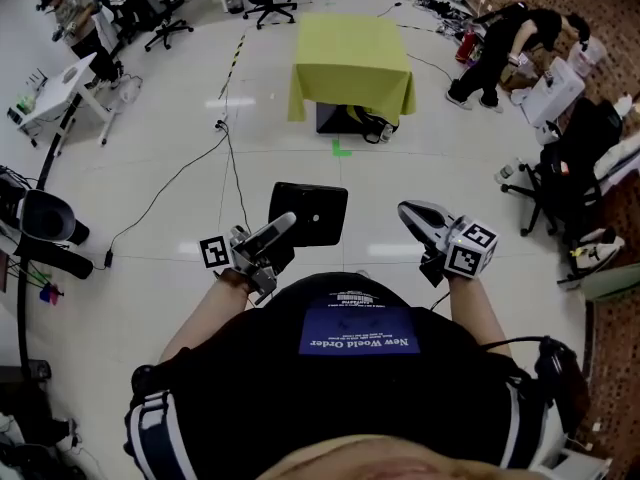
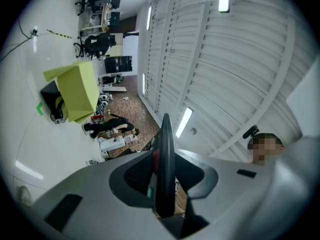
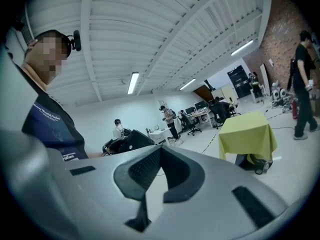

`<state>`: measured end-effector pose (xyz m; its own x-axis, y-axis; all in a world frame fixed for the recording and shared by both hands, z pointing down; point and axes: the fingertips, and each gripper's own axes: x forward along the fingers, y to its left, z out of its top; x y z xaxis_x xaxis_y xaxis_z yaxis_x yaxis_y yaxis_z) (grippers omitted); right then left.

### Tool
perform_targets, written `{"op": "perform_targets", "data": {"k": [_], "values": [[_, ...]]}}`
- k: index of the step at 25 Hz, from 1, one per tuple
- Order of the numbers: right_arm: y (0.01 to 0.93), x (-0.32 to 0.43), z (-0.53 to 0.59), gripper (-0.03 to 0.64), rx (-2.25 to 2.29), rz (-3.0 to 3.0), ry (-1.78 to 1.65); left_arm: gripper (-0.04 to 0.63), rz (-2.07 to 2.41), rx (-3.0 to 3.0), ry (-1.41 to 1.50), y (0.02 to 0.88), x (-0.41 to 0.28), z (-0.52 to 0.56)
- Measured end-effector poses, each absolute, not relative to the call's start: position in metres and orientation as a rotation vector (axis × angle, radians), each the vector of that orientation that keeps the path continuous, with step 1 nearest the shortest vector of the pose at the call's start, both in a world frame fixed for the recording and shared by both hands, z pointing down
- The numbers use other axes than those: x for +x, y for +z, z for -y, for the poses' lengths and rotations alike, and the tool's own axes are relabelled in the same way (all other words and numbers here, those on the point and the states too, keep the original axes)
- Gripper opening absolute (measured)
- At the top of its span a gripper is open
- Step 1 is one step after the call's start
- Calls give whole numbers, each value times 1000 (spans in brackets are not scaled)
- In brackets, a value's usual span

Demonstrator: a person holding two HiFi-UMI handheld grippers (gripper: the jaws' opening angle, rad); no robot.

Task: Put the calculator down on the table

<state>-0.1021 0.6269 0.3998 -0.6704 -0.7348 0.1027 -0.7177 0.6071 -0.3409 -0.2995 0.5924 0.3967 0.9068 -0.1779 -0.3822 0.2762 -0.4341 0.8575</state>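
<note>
**Calculator held in the air, well away from the counter**

Left hand-held gripper (image 1: 288,222) is clamped on the black calculator (image 1: 312,211), jaws pressing its two flat faces. The left gripper view shows it edge-on between the pads. The calculator sits in front of the person's torso, above the white floor (image 1: 180,118). Right hand-held gripper (image 1: 410,211) has its jaws together, empty, level with the left one. The counter (image 1: 350,63) with a yellow-green cloth stands ahead, well apart from both
</note>
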Motion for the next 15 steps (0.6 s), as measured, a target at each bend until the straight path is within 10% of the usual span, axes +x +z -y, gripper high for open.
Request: {"op": "perform_targets", "data": {"k": [15], "values": [[388, 58, -462, -12, -1028, -2907, -469, 129, 75, 2015, -634, 371, -137, -461]]}}
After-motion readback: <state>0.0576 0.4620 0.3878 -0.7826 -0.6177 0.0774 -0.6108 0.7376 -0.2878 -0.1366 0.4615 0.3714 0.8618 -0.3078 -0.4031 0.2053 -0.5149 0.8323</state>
